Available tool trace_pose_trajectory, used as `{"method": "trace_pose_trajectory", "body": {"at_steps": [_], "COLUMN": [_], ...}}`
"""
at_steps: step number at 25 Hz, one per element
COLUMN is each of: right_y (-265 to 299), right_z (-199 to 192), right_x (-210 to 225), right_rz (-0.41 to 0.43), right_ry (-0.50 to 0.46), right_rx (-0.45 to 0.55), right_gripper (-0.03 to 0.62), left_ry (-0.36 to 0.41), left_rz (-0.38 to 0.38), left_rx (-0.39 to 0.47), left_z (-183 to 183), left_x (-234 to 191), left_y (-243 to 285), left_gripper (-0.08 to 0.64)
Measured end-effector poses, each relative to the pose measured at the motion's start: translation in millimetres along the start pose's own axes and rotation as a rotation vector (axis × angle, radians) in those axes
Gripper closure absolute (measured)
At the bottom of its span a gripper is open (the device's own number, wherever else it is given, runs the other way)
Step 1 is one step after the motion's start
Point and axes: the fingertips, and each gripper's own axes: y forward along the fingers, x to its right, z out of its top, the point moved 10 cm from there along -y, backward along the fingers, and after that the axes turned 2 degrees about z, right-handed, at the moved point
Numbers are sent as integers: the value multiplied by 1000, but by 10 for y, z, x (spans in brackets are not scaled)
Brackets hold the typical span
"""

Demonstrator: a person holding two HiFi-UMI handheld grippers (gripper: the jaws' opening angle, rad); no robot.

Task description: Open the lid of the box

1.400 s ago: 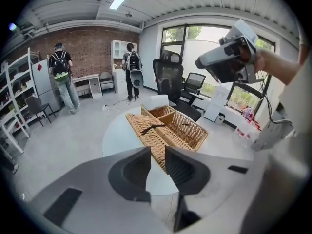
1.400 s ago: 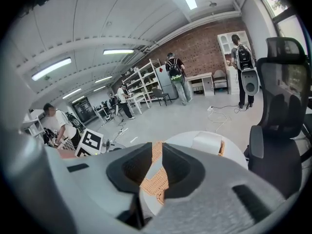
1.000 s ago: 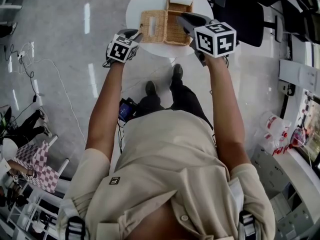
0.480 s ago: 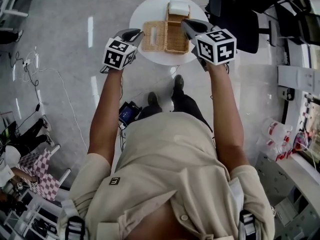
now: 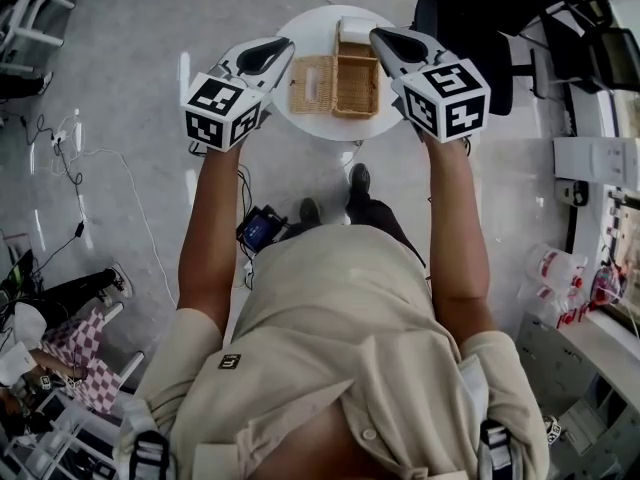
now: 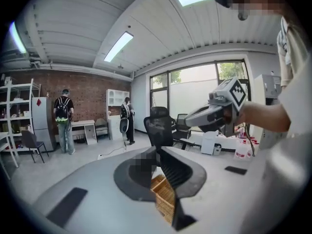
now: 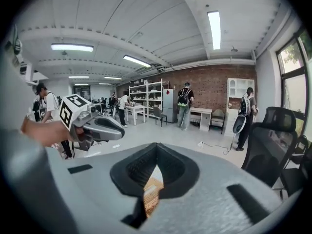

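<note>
A wicker box (image 5: 357,86) stands open on the round white table (image 5: 300,28). Its wicker lid (image 5: 310,83) lies flat at the box's left side. Both grippers hang well above the table, apart from the box. My left gripper (image 5: 287,47) is over the table's left edge; its jaws have just been closing, they meet at the tips and nothing is between them. My right gripper (image 5: 376,36) is over the table's right side, shut and empty. Wicker (image 6: 163,196) shows below the left gripper (image 6: 157,149), and wicker (image 7: 152,194) below the right gripper (image 7: 156,147).
A white block (image 5: 358,28) sits on the table behind the box. A black office chair (image 5: 470,28) stands right of the table. Cables (image 5: 80,128) trail over the floor at left. People stand far off by shelves (image 7: 146,99) and a desk (image 6: 83,128).
Both grippers have risen away from the table toward the head camera, and their jaws have come together. The box and its lid lie as before.
</note>
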Motion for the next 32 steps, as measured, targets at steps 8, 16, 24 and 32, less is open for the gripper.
{"method": "trace_pose_trajectory", "body": {"at_steps": [8,16,24,32], "right_y": [-273,-532,-719,-785], "right_z": [517,902,1097,1180], "right_x": [-176,-415,-540,-680], "right_rz": [-50,-82,-98,-105], "right_ry": [-117,-216,-285,-302], "right_rx": [72,138,154,157], "right_gripper": [598,601,603,603], "left_ry": [43,88,141,155], "left_rz": [-18,-16,-22,-25], "left_rx": [157,267,344,356], "left_z": [624,984,1241,1307], "left_x": [27,52,157,217], "left_y": [-348,-667,-860,-1035], "left_gripper": [534,535,535,535]}}
